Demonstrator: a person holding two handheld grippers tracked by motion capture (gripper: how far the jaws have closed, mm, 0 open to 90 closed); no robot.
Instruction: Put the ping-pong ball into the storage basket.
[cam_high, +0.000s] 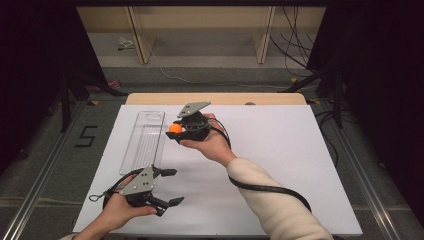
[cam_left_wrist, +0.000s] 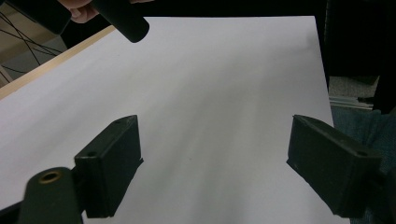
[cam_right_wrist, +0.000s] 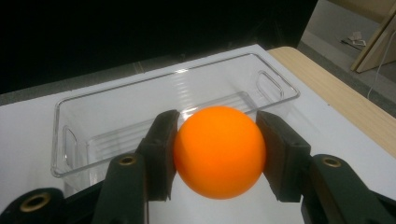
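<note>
Item: orange ball (cam_right_wrist: 218, 150), one piece, round, so it has no long axis and no facing direction of its own.
Location: centre of the high view, just right of the clear tray; lower centre of the right gripper view, in front of the tray's near long wall and outside it.
Holder: right gripper (cam_high: 176, 130), jaws pinching the ball from both sides, pads flat against it, pointing toward the left of the high view.

Item: clear plastic tray (cam_high: 145, 141), oblong, empty, resting on the white sheet (cam_high: 280, 160). Long axis runs from lower left to upper centre of the high view; handle cut-outs at both short ends.

Item: left gripper (cam_high: 170, 186), lower left of the high view, jaws spread wide, nothing between them, above bare sheet.

Progress, as judged: ball picked up and brought beside the tray; placing it inside and letting go are left.
</note>
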